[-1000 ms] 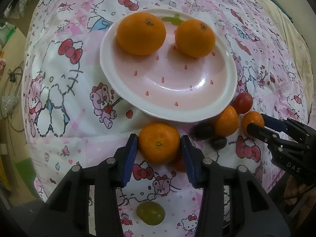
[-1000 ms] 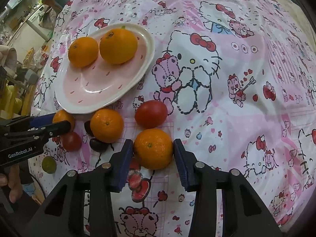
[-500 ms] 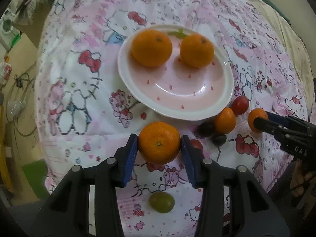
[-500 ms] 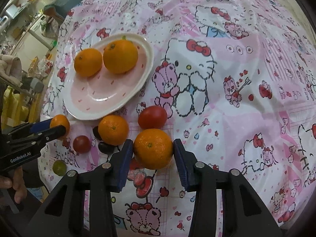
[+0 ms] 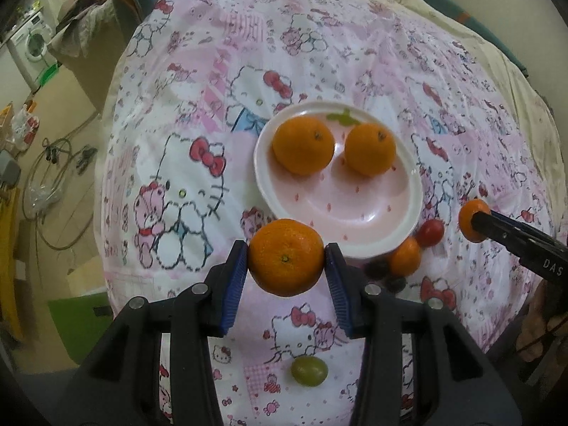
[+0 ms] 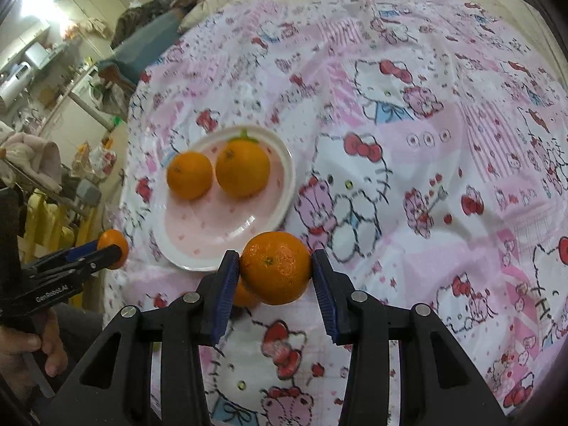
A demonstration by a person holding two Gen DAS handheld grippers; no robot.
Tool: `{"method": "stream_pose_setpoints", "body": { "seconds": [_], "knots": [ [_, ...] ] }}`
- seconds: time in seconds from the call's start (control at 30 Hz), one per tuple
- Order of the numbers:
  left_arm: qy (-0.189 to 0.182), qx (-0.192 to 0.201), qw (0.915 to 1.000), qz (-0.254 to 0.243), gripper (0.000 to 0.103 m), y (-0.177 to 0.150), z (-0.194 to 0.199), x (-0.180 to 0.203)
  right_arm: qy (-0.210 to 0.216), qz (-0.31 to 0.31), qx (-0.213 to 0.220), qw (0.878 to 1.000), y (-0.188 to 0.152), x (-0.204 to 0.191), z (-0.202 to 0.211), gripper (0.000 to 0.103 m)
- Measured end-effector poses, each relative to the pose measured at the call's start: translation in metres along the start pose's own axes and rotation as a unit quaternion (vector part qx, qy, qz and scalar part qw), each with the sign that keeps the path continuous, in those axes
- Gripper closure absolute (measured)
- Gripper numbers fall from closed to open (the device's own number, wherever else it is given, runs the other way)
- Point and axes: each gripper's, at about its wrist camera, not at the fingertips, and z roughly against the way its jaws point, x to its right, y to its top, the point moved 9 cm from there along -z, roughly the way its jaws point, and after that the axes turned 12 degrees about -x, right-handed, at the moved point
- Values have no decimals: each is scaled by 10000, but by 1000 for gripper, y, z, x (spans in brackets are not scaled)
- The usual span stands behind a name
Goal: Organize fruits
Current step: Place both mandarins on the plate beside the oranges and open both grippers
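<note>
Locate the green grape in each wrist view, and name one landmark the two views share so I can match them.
Left wrist: the green grape lies low in the frame, on the cloth just below the left gripper and the orange it clamps.
Right wrist: not visible.
Shared landmark: the pink plate with two oranges on it.

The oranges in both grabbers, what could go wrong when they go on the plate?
Both could reach the plate together: the left gripper and the right gripper each carry an orange, and they might bump.

Two oranges already sit at the plate's far side; a dropped one could knock them rolling.

The held orange is pinched only at its sides, so it might slip.
</note>
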Motion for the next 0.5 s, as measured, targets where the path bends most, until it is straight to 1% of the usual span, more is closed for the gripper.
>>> {"method": "stream_pose_setpoints", "body": {
  "seconds": [0.1,0.17,0.27,0.37,0.43,0.5],
  "knots": [
    [6,59,10000,-4,63,7,0,3,149,-23,105,9998,8,-4,2,59],
    [27,18,10000,-52,63,11,-4,6,265,-23,137,9996,14,-8,1,59],
    [70,-78,9998,-140,63,19,-11,12,353,-14,124,9993,23,-10,-3,59],
    [130,2,9996,-259,63,29,-17,16,441,-88,79,9990,29,-8,-11,59],
    [102,50,9997,-234,63,33,-21,16,559,-226,7,9982,33,-6,-19,59],
    [0,1,10000,-88,63,36,-27,16,637,-269,-75,9976,35,-8,-25,59]
  ]
}}
